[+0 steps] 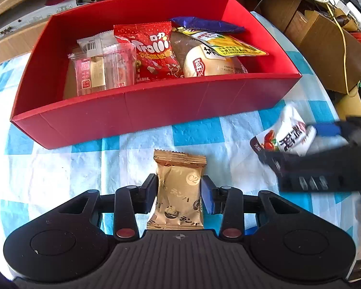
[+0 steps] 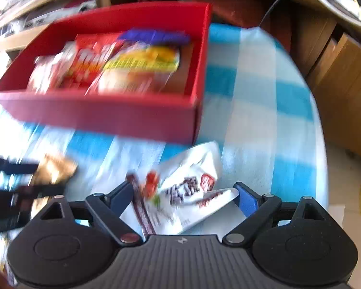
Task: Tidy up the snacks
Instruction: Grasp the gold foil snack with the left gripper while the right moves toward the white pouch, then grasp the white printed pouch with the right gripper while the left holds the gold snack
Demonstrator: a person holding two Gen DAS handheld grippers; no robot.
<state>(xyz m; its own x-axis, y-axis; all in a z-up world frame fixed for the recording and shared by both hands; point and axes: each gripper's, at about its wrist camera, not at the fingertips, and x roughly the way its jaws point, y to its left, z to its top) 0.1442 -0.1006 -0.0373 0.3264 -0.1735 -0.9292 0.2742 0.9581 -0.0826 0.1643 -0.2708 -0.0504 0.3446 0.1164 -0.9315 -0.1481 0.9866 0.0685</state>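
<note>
Gold packet (image 1: 178, 197) pinched in left jaws; white pouch (image 2: 187, 190) gripped in right jaws

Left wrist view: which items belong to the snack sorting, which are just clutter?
Job: gold packet in left gripper; white packet in right gripper; red box with snacks.
Clutter: yellow cable, cardboard boxes.

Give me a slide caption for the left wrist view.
Left hand-held gripper closes on gold snack packet before the red box of snacks.
</note>
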